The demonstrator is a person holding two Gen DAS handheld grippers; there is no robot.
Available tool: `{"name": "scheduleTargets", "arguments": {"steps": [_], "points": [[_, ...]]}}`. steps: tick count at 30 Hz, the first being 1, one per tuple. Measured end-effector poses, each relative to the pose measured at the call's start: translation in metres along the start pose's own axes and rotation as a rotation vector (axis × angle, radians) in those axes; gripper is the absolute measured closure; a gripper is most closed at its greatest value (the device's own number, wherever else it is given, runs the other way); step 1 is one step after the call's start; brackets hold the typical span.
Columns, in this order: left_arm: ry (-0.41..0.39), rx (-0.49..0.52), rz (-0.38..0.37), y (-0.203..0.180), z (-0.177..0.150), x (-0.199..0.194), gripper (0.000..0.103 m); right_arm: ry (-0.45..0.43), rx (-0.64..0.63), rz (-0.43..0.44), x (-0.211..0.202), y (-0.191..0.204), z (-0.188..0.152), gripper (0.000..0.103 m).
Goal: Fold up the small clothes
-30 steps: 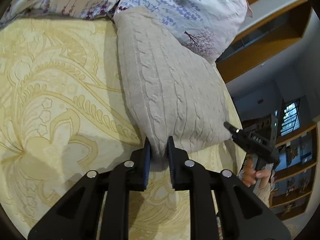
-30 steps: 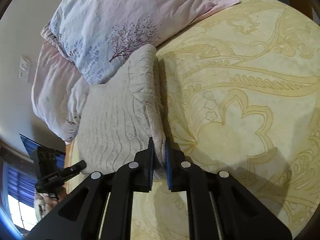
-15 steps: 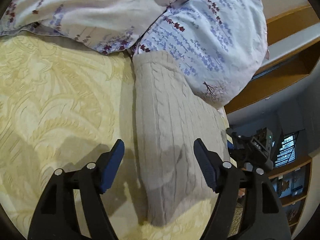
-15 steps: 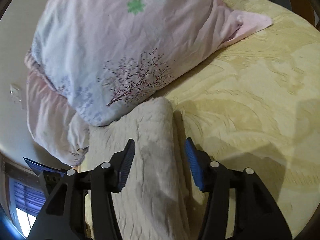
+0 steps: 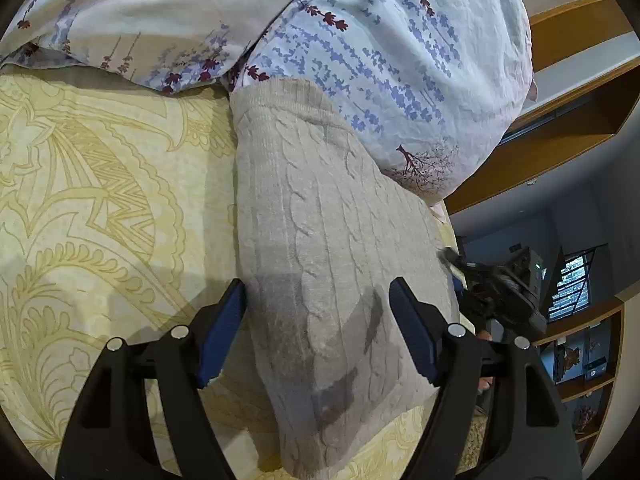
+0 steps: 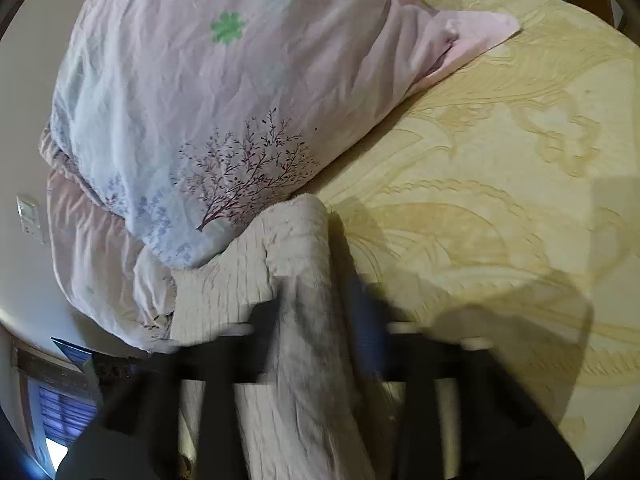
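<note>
A beige cable-knit garment [image 5: 320,240] lies folded into a long strip on the yellow patterned bedspread [image 5: 100,208], its far end against the pillows. My left gripper [image 5: 318,328] is open above its near part, one finger on each side. In the right wrist view the same garment [image 6: 296,304] runs toward the camera. My right gripper [image 6: 316,328] is blurred by motion, open, with its jaws astride the garment. The right gripper also shows in the left wrist view [image 5: 496,292], blurred, at the garment's right edge.
Floral pillows [image 5: 380,48] lie behind the garment; they also show in the right wrist view [image 6: 208,92]. The bedspread [image 6: 500,184] stretches to the right. Wooden shelves [image 5: 580,92] and a window [image 5: 568,288] stand beyond the bed's edge.
Both grippers were shut on the garment's near edge one second ago. Both have opened and let go of it, and now hover over the garment. The right gripper is still moving.
</note>
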State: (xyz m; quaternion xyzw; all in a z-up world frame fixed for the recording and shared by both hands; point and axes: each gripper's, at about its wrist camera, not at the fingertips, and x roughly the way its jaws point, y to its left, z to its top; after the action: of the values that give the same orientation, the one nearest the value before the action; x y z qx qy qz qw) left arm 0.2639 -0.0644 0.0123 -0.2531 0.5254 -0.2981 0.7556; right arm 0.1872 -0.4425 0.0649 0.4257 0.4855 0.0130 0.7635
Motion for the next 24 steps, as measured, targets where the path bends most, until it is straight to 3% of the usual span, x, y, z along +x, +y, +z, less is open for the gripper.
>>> {"name": "scheduleTargets", "arguments": {"steps": [7,12,17,18,20,21,24], "points": [[0.008,-0.031,-0.013,0.001,0.002,0.013,0.029,0.080,-0.034,0.003,-0.001,-0.007,-0.015,0.032],[0.006,-0.066,-0.041,0.003,0.004,0.022,0.029,0.123,-0.059,0.058,0.011,0.000,-0.021,0.033],[-0.007,-0.087,-0.059,0.002,0.008,0.023,0.031,0.162,-0.073,0.123,0.024,0.007,-0.029,0.045],[-0.004,-0.089,-0.057,0.002,0.008,0.022,0.035,0.175,-0.075,0.137,0.025,0.008,-0.030,0.053],[-0.005,-0.096,-0.064,0.003,0.007,0.021,0.039,0.187,-0.050,0.176,0.027,0.005,-0.033,0.059],[-0.005,-0.097,-0.076,0.003,0.006,0.020,0.047,0.193,-0.039,0.200,0.028,0.004,-0.033,0.067],[-0.020,-0.085,-0.112,0.003,0.005,0.012,0.061,0.190,-0.024,0.238,0.026,0.004,-0.037,0.073]]}}
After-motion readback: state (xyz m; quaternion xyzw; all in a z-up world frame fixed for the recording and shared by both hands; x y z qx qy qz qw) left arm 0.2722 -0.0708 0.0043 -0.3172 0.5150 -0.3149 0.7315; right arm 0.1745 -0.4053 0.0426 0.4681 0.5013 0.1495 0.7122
